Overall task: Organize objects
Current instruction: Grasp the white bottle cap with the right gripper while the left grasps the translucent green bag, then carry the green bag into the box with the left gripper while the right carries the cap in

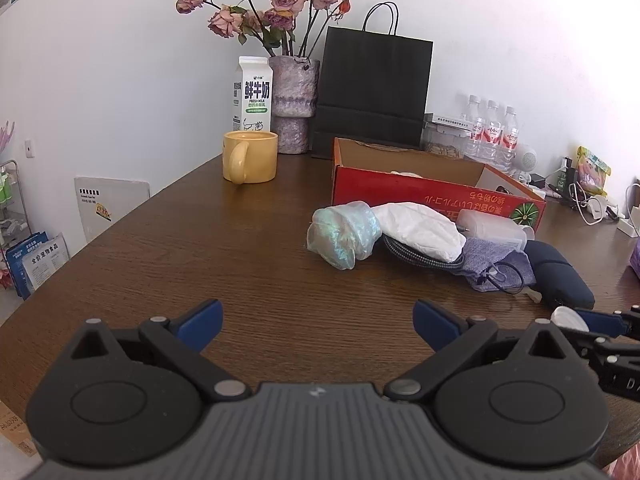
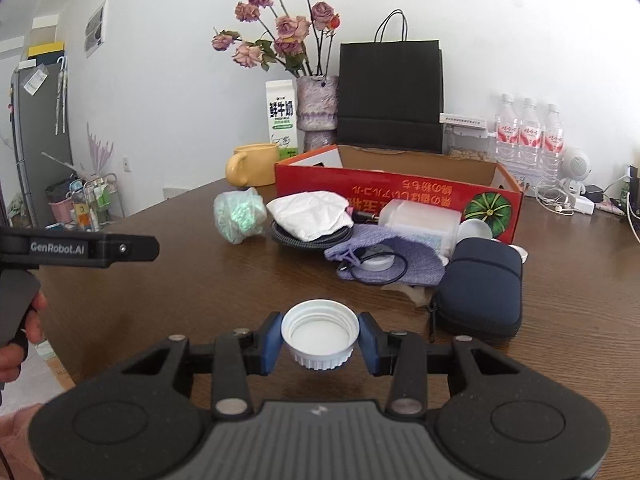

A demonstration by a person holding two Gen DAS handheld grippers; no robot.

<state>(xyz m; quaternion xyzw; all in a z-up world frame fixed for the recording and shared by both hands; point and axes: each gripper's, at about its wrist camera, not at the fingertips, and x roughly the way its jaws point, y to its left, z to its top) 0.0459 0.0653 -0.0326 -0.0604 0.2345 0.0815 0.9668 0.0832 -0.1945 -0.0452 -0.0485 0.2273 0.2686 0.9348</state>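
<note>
My right gripper (image 2: 320,338) is shut on a white ribbed screw cap (image 2: 320,332), which it holds open side up just above the brown table (image 2: 180,288). The same cap (image 1: 568,318) shows at the right edge of the left wrist view. My left gripper (image 1: 318,320) stands open over bare wood with nothing between its blue pads. Ahead lies a pile: an iridescent bag (image 1: 344,234), a white crumpled cloth (image 1: 420,230), a purple pouch (image 2: 384,256), a dark blue zip case (image 2: 480,292) and a translucent container (image 2: 420,220). Behind them stands an open red cardboard box (image 2: 380,190).
A yellow mug (image 1: 250,156), a milk carton (image 1: 253,94), a vase of dried roses (image 1: 294,104) and a black paper bag (image 1: 372,88) line the wall. Water bottles (image 2: 528,136) and cables (image 2: 560,202) sit at the back right. A person's hand (image 2: 34,320) holds the left tool.
</note>
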